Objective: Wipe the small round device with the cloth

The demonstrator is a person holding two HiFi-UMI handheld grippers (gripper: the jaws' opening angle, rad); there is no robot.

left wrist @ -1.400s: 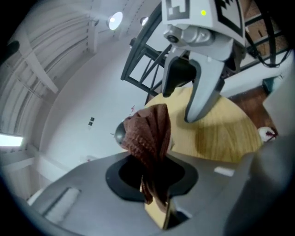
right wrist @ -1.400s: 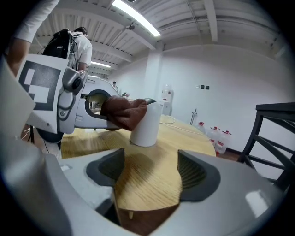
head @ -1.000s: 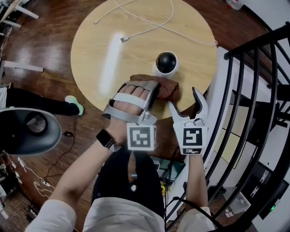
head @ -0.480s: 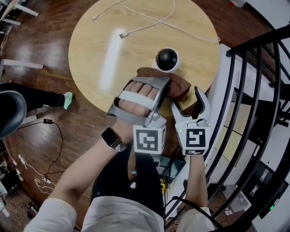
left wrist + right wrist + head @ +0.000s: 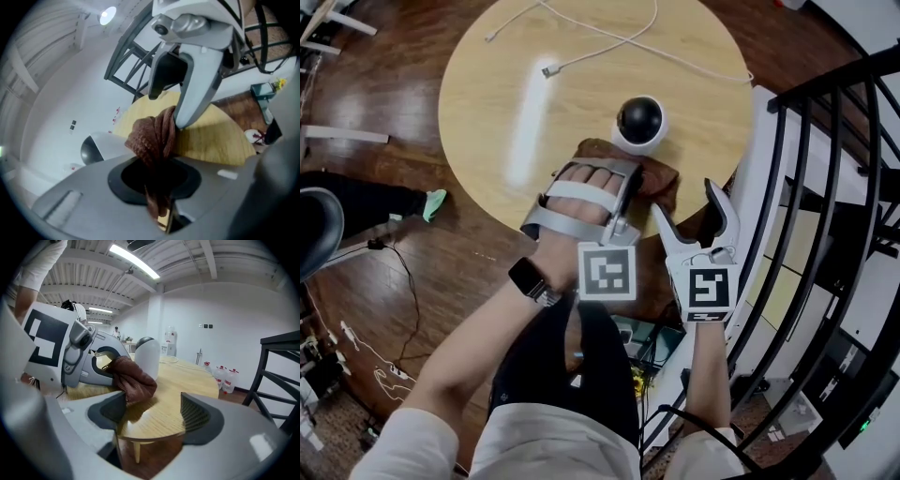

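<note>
On the round wooden table [image 5: 487,112], the left gripper [image 5: 623,192] lies low over the near edge with its jaws clamped together on a bunched brown cloth [image 5: 661,183], which hangs from the jaws in the left gripper view [image 5: 152,138] and rests on the tabletop. Just beyond the cloth stands the small round device [image 5: 639,120], a white body with a black dome, close to the cloth but whether they touch cannot be determined. To its right, the right gripper [image 5: 684,202] sits at the table's edge with jaws spread wide and nothing between them, beside a black railing [image 5: 825,187].
</note>
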